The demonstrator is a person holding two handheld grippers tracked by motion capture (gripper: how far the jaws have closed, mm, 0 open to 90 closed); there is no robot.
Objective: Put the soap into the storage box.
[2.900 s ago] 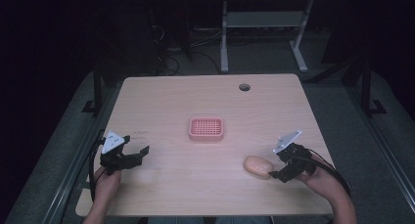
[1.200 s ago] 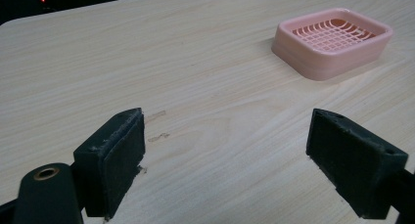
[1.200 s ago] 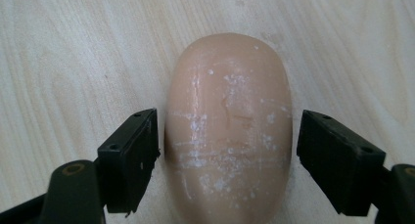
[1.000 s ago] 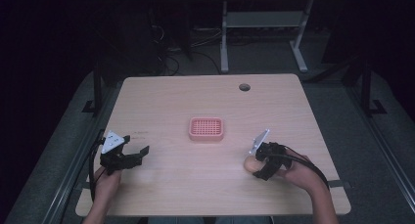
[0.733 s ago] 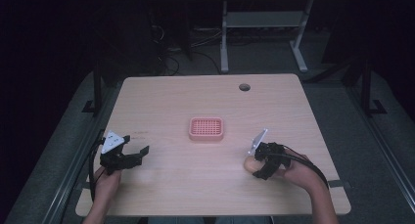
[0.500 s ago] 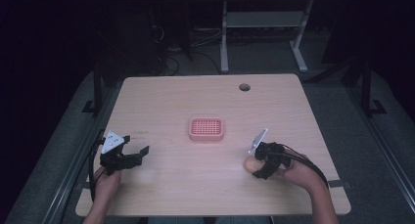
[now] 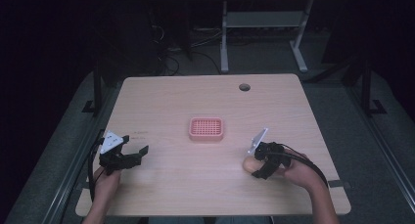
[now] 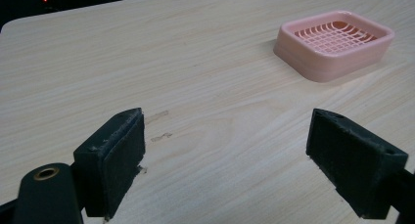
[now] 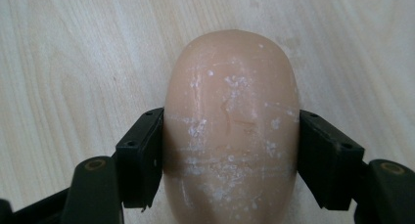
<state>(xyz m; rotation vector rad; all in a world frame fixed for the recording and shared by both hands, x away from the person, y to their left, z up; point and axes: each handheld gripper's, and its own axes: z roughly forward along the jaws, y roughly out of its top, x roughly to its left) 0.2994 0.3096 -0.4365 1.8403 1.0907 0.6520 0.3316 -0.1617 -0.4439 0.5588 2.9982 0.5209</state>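
Soap pick-up at the moment of grasp. Right gripper at the near right of the table, jaws closed against both long flanks of the peach soap bar, pads in full contact in the right gripper view; bar lying flat on the wood, not yet lifted as far as can be judged. Compared with the high view about three seconds earlier: gripper then beside and to the right of the bar and apart from it, now drawn leftward over it, tilted down, and clamped; no visible change across the last second, suggesting a settled grip. Left gripper at the near left edge, jaws spread wide with nothing between them, position unchanged across all frames. Pink soap dish at mid-table, empty, slotted floor visible in the left gripper view, well apart from the bar. Implication: approach and closure complete; remaining, by judgement, lift, carry toward centre, and release into the dish. Slick, rounded flanks a likely slip risk on lifting.
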